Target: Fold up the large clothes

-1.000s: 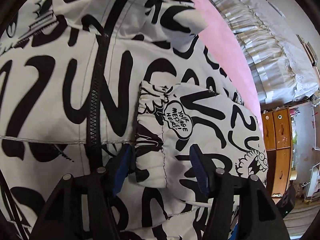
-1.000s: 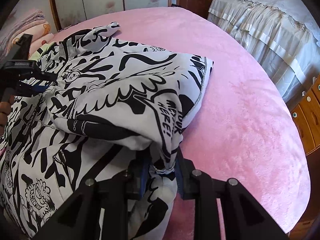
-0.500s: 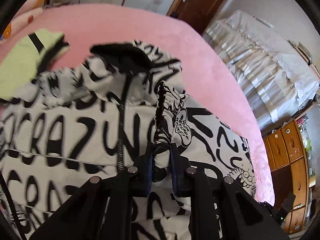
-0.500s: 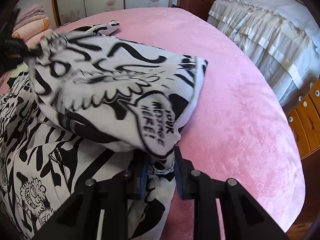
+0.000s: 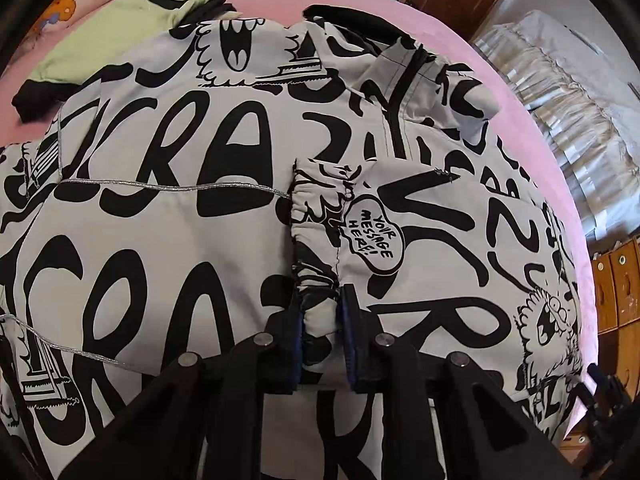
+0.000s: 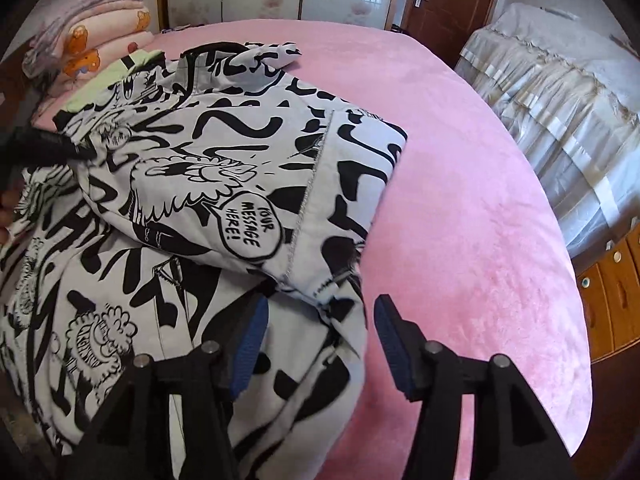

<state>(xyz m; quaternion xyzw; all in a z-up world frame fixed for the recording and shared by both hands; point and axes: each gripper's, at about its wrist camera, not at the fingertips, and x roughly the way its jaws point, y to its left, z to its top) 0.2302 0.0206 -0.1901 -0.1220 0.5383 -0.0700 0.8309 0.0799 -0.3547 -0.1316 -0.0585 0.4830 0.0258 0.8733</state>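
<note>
A large white jacket (image 5: pixel 168 216) with black graffiti lettering lies on a pink bed (image 6: pixel 460 200). Its right sleeve (image 6: pixel 248 184) is folded across the chest. In the left wrist view my left gripper (image 5: pixel 322 320) is shut on the elastic sleeve cuff (image 5: pixel 316 232) over the jacket's front. In the right wrist view my right gripper (image 6: pixel 320 336) is open and empty, its blue pads either side of the sleeve's shoulder fold (image 6: pixel 336 280). The left gripper (image 6: pixel 60 148) shows at the far left of that view, holding the cuff.
A green and black garment (image 5: pixel 120 20) lies past the jacket's collar. Folded pink blankets (image 6: pixel 92 40) are stacked at the bed's far left. A second bed with a white frilled cover (image 6: pixel 560 92) stands to the right, with wooden drawers (image 6: pixel 612 288) beside it.
My left gripper closed on the sleeve cuff and laid it across the jacket's front. My right gripper opened and let go of the sleeve's shoulder fold.
</note>
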